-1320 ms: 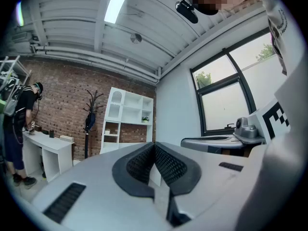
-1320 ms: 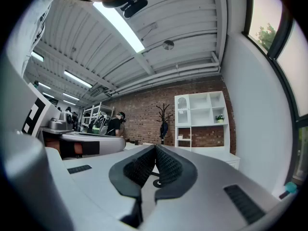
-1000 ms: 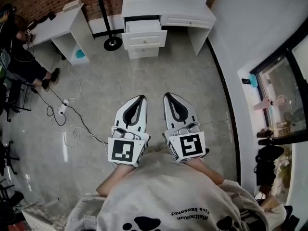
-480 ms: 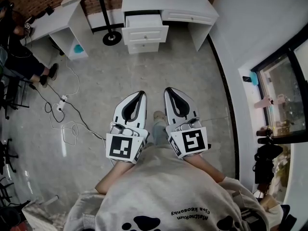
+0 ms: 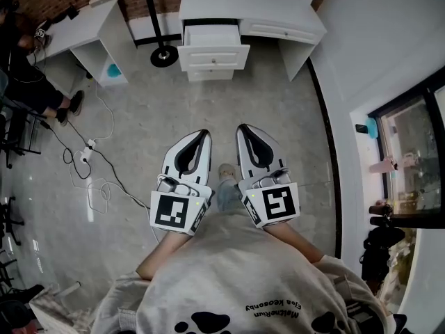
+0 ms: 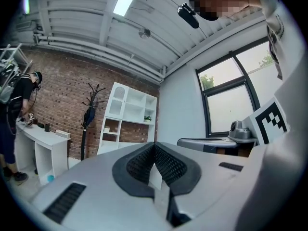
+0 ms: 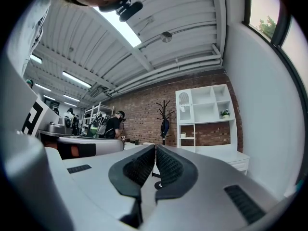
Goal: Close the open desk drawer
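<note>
A white desk (image 5: 278, 16) stands at the far end of the floor, with a stack of drawers under it. Its top drawer (image 5: 212, 35) is pulled out. My left gripper (image 5: 204, 133) and right gripper (image 5: 243, 129) are held level, side by side, over the grey floor well short of the desk. Both point toward it. In the left gripper view the left gripper (image 6: 155, 146) has its jaws together with nothing between them. The right gripper (image 7: 155, 147) is shut and empty too. The white desk (image 7: 231, 157) shows at the right of the right gripper view.
A coat stand's round base (image 5: 164, 58) sits left of the drawers. A second white desk (image 5: 90, 30) and a seated person (image 5: 35, 82) are at the left. Cables and a power strip (image 5: 89, 147) lie on the floor. A wall with a window (image 5: 410, 138) runs along the right.
Both grippers have been carried forward together over the floor, still side by side and shut. A shoe has come into view between them.
</note>
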A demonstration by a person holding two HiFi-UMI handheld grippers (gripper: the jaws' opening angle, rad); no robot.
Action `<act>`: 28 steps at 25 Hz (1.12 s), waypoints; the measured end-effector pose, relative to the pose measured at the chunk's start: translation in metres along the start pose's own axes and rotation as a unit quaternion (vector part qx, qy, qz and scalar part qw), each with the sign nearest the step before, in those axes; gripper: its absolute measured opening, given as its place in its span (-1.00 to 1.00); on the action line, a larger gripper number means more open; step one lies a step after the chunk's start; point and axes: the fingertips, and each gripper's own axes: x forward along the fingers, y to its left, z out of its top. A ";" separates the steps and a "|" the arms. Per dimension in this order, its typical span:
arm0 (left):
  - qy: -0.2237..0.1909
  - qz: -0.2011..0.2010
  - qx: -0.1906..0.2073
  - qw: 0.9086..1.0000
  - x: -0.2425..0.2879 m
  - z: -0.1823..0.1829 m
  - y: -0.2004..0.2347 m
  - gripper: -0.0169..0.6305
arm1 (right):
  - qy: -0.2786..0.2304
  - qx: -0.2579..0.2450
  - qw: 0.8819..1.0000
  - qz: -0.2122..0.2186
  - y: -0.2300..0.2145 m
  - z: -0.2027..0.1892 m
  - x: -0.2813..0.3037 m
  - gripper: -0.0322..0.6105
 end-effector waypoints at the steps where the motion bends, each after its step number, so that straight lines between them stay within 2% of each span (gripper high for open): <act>1: -0.001 0.002 0.000 1.000 0.013 0.000 0.006 -0.89 | 0.000 0.001 1.000 0.003 -0.009 -0.001 0.012 -0.79; 16: -0.018 0.038 0.007 0.999 0.209 0.003 0.081 -0.89 | 0.003 0.014 0.999 0.043 -0.150 -0.014 0.181 -0.79; 20: -0.013 0.050 0.008 0.999 0.240 -0.001 0.097 -0.89 | 0.000 0.016 0.999 0.051 -0.174 -0.017 0.213 -0.79; 28: 0.010 0.060 0.005 0.998 0.271 -0.013 0.120 -0.89 | 0.009 0.030 0.998 0.053 -0.194 -0.028 0.248 -0.79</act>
